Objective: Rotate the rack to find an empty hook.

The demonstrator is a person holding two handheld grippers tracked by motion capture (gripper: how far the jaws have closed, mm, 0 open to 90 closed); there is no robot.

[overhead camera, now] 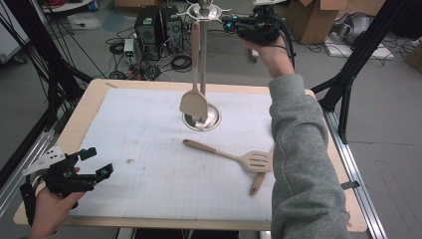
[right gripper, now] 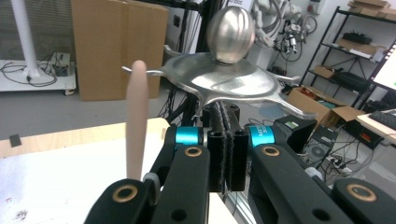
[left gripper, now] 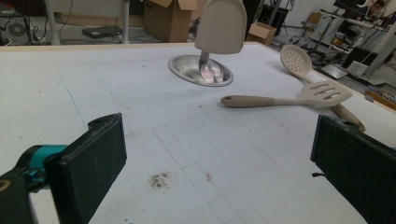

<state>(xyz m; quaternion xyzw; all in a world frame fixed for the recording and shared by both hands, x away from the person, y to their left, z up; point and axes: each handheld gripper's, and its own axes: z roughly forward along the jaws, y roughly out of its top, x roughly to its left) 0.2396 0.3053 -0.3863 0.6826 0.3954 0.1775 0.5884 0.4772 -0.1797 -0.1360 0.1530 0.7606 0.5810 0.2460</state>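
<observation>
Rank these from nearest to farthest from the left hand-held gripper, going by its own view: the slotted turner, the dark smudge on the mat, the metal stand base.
1. Dark smudge: on the mat, just ahead between the jaws.
2. Slotted turner: lying flat, farther out to the right.
3. Metal stand base: farthest, toward the table's far edge.

A grey sweatshirt sleeve [overhead camera: 298,149] covers the right arm; both black grippers carry teal collars and brass-ringed screws.
</observation>
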